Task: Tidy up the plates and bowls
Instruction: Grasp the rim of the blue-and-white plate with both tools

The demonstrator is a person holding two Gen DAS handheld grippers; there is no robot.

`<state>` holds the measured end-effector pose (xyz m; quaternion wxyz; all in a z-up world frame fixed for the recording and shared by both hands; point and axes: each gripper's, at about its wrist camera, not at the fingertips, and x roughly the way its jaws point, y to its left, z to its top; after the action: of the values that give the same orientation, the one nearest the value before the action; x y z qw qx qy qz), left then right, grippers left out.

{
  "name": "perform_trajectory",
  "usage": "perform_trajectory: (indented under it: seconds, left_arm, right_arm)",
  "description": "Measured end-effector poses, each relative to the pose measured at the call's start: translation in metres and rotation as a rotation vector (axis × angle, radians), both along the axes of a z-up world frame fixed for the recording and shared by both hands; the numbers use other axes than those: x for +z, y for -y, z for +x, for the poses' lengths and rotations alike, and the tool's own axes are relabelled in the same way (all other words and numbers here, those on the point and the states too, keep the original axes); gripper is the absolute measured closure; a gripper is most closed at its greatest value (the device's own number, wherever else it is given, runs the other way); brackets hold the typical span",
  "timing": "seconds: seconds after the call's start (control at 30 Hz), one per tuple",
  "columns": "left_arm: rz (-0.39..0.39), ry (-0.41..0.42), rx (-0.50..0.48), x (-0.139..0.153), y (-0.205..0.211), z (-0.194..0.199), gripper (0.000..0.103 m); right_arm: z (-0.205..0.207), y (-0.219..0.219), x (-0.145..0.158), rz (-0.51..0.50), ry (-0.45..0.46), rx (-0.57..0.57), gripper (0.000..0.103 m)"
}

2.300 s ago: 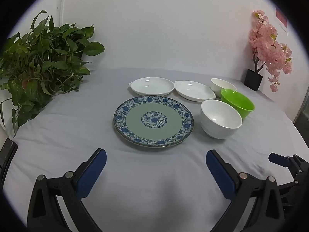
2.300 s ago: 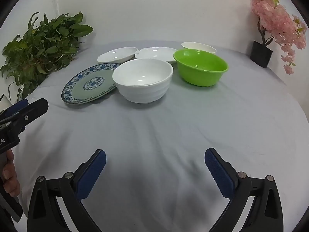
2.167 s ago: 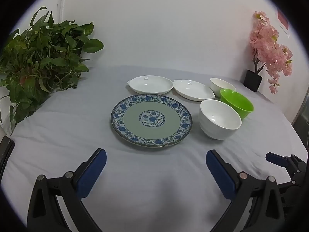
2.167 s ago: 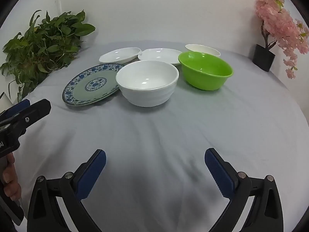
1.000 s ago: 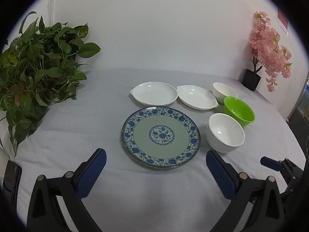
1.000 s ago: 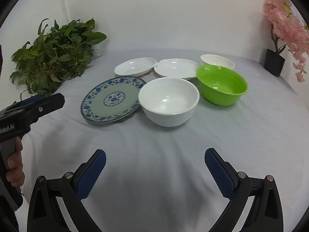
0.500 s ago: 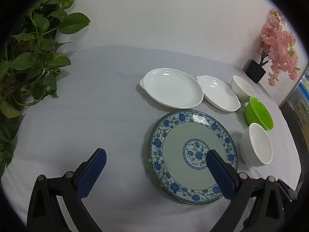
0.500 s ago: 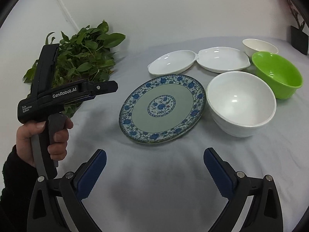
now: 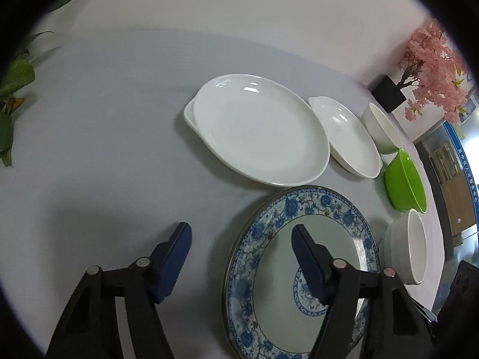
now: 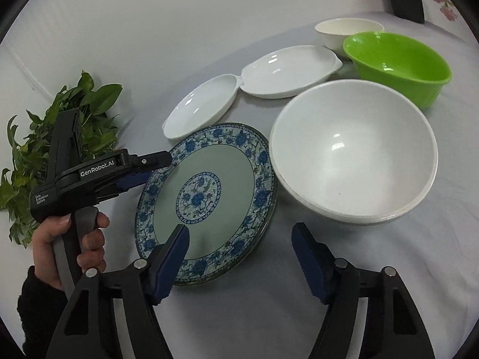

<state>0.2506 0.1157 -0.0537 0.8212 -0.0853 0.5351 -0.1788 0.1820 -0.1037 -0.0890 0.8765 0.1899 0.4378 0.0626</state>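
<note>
Straddling the left rim of the blue-patterned plate, the left gripper shows in its own view with one blue pad over the grey table and the other above the plate's green field; its jaws have just been closing to a middling gap, and neither pad presses on the rim between them. Beyond the plate lie a large white oval dish and a smaller white dish, with a cream bowl, a green bowl and a white bowl running down the table's right edge; a pink blossom tree stands at the far right corner and green leaves at the left edge. In the right wrist view the right gripper hangs over the plate's near edge, its jaws also just closing and half apart, one pad above the patterned rim, the other over bare cloth below the white bowl, gripping nothing. A hand in a dark sleeve holds the left gripper at the plate's left rim, its tip just over the edge.
</note>
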Motion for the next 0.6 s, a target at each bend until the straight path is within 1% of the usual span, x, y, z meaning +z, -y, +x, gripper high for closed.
perform_trajectory:
  seconds: [0.03, 0.07, 0.1, 0.17, 0.2, 0.27, 0.37, 0.47, 0.53, 0.6]
  left_arm:
    - [-0.015, -0.016, -0.015, -0.001, 0.000, 0.002, 0.067]
    - [-0.014, -0.036, -0.021, -0.003, 0.001, 0.004, 0.077]
    - [-0.019, -0.036, -0.025, -0.002, 0.003, 0.004, 0.077]
    - [-0.003, -0.038, -0.028, -0.001, 0.002, 0.001, 0.078]
    - [0.005, -0.038, -0.022, 0.000, 0.001, -0.002, 0.078]
    - [0.006, -0.041, -0.008, 0.002, -0.003, -0.009, 0.080]
    - [0.004, -0.032, 0.027, 0.009, -0.010, -0.029, 0.084]
    - [0.019, -0.003, 0.075, 0.030, -0.014, -0.061, 0.085]
    - [0.027, 0.023, 0.107, 0.050, -0.014, -0.087, 0.084]
    - [0.028, 0.061, 0.147, 0.075, -0.013, -0.121, 0.085]
  right_arm:
    - [0.003, 0.003, -0.002, 0.007, -0.004, -0.009, 0.043]
    - [0.004, 0.004, -0.002, 0.002, 0.004, -0.019, 0.048]
    - [0.007, 0.005, -0.002, 0.001, 0.002, -0.027, 0.051]
    - [0.016, 0.007, -0.006, 0.002, -0.009, -0.033, 0.070]
    - [0.019, 0.007, -0.008, -0.006, -0.017, -0.033, 0.074]
    - [0.022, 0.007, -0.008, -0.035, -0.017, -0.048, 0.085]
    - [0.021, 0.010, -0.009, -0.025, -0.020, -0.044, 0.087]
    - [0.012, 0.011, -0.006, -0.008, -0.015, -0.023, 0.087]
    - [-0.006, 0.012, 0.006, 0.003, 0.007, 0.007, 0.088]
    - [-0.024, 0.009, 0.026, -0.009, 0.053, 0.056, 0.088]
